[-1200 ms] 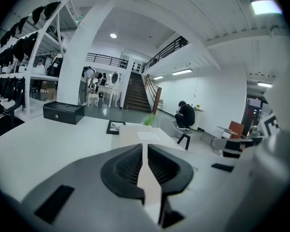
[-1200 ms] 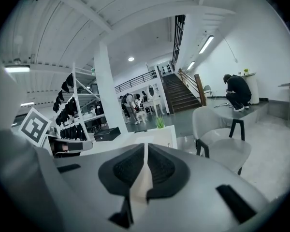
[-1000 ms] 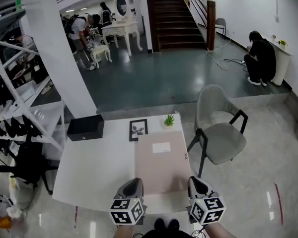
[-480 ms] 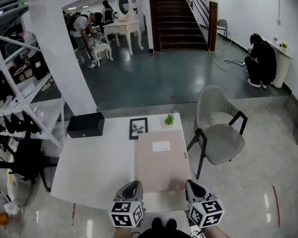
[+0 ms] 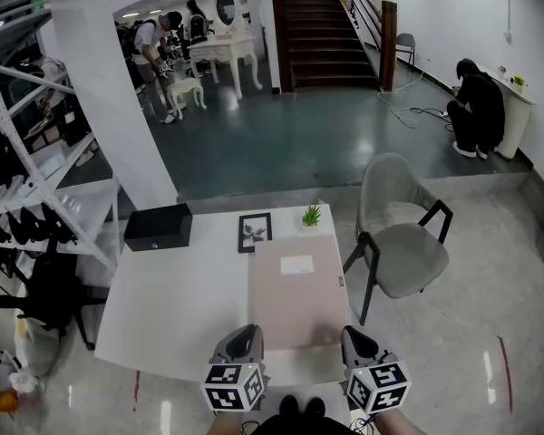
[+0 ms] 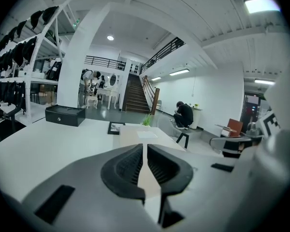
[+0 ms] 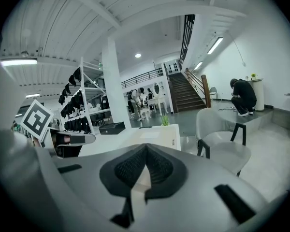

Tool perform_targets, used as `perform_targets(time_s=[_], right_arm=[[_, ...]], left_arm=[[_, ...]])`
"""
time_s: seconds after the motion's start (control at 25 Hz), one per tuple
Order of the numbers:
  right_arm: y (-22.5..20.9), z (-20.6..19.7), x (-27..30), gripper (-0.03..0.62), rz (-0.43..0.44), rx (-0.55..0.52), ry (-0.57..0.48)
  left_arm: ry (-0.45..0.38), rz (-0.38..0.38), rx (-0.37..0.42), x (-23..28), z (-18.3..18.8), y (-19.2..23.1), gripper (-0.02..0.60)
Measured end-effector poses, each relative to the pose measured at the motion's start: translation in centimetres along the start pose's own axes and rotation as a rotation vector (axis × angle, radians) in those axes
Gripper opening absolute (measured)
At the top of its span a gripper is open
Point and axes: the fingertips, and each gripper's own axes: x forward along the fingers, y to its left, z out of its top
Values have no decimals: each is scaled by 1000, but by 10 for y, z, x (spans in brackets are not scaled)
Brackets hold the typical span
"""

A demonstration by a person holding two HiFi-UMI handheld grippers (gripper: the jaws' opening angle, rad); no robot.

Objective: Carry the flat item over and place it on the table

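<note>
- The flat item, a pale beige rectangular slab, lay flat on the right half of the white tabletop. Its right long side ran along the tabletop's right edge.
- Its long axis ran straight away from the person. One short end lay near, between the two tongs. The other pointed towards a small potted plant and a black picture frame at the far edge.
- The left tongs sat at the item's near left corner, pressed together. In the left gripper view only a beige sliver showed through the slit between the pads.
- The right tongs sat at the near right corner, also pressed together, with the pads meeting at their tips.
- Only the head view gave the item's whole outline, with the white label on its top face towards the far end.
- The right gripper view looked along the right long side and showed the item's thickness. A pale side face carried a small tag, and the grey chair stood close by.
- The left gripper view, low over the top face, showed the item strongly foreshortened. The black box stood well off to its left on the tabletop.
</note>
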Motion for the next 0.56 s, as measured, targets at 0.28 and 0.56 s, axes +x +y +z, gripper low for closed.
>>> perform_targets(time_s=[0.28,0.56], right_arm=[[-1,0,3,0,-18,-8,-6],[-3,1,5,0,-7,-22,-13]], left_arm=[[4,6,-5,2,-3,6,31],[3,12,-17,5,-4,9,31]])
